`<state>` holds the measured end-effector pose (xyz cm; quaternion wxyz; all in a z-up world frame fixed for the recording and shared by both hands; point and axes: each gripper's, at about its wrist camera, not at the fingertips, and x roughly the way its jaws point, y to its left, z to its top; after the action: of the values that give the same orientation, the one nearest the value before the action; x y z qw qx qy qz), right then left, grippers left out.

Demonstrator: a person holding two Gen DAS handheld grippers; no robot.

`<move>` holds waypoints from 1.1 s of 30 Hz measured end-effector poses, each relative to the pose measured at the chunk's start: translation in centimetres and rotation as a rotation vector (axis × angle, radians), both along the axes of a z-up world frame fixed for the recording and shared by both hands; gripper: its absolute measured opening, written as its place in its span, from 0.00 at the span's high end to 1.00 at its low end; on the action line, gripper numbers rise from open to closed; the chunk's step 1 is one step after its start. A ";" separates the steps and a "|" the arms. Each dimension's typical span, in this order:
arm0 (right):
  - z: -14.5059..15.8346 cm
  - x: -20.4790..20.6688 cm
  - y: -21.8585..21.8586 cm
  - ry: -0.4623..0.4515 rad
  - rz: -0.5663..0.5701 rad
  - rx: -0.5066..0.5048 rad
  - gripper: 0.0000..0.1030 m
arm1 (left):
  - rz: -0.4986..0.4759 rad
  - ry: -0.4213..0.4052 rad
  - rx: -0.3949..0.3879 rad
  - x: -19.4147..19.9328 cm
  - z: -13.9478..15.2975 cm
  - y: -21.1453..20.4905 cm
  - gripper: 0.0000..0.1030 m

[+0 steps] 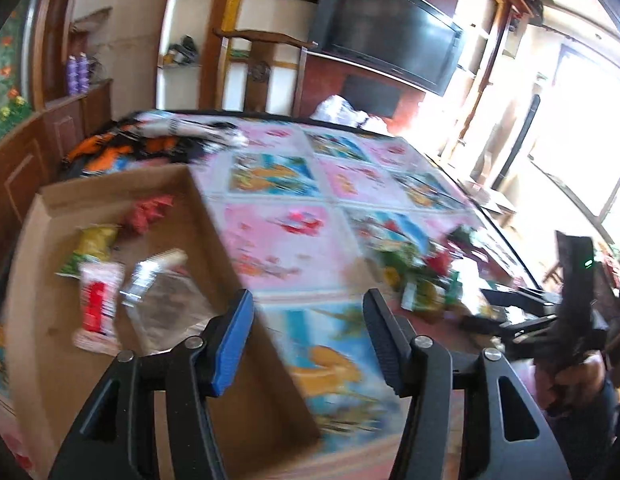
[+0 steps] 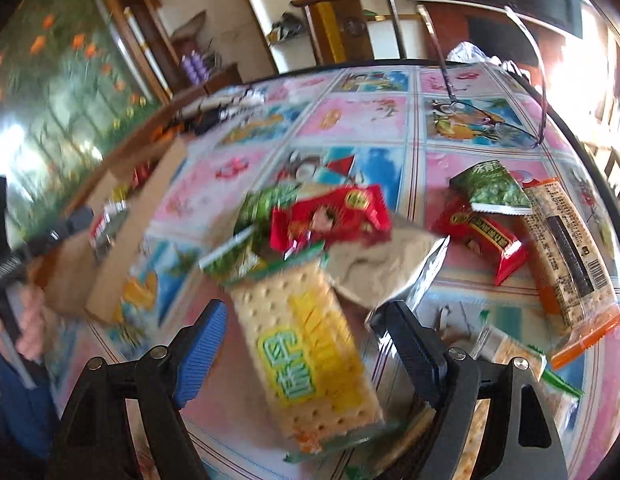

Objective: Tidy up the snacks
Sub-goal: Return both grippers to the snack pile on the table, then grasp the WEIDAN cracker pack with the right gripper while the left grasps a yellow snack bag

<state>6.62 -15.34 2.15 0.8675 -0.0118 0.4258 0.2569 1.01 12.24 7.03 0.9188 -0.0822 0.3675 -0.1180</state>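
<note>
A cardboard box (image 1: 110, 184) sits on the table's left and holds several snack packs: a red-and-white pack (image 1: 98, 308), a clear silver pack (image 1: 162, 292), a yellow pack (image 1: 94, 244) and a red one (image 1: 146, 212). My left gripper (image 1: 306, 340) is open and empty over the box's right wall. My right gripper (image 2: 298, 344) is open around a cracker pack (image 2: 310, 352) that lies between its fingers on the table. A loose snack pile lies behind it: a red pack (image 2: 330, 216), green packs (image 2: 498, 188), a beige pouch (image 2: 382, 264). The box also shows in the right wrist view (image 2: 122, 240).
The table has a colourful picture cloth (image 1: 294, 232). A long orange-ended cracker pack (image 2: 566, 256) lies at the right edge. Glasses (image 2: 490, 116) lie at the far side. A white bag (image 1: 338, 108) and a chair (image 1: 266, 64) stand behind the table.
</note>
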 end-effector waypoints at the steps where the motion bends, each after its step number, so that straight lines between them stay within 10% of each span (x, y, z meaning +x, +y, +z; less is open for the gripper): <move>1: -0.1 -0.6 0.6 -0.017 0.021 -0.047 0.17 | -0.012 0.007 -0.001 0.0 0.0 -0.6 0.45; 4: -0.5 -1.5 1.1 -0.045 0.060 -0.108 0.18 | -0.059 0.021 0.029 0.1 -0.2 -3.6 0.45; 8: -1.1 -1.9 0.5 -0.059 0.046 -0.148 0.52 | -0.120 0.026 0.098 0.4 -0.3 -7.6 0.36; 19: 1.9 -1.6 -5.1 -0.079 -0.105 0.162 0.52 | -0.177 0.083 0.366 4.0 -3.4 -15.0 0.25; 23: 2.5 -1.6 -5.2 -0.092 -0.127 0.184 0.52 | -0.167 0.119 0.344 5.6 -4.6 -15.2 0.25; 27: 2.6 -1.5 -5.4 -0.090 -0.131 0.190 0.52 | -0.166 0.131 0.334 5.9 -5.4 -15.6 0.49; 33: 2.6 -1.5 -5.1 -0.097 -0.126 0.183 0.52 | -0.151 0.114 0.339 5.3 -5.8 -15.5 0.56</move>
<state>5.09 -20.46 4.77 0.8989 0.0820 0.3582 0.2387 6.26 -3.22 1.21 0.8859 0.0949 0.4385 -0.1181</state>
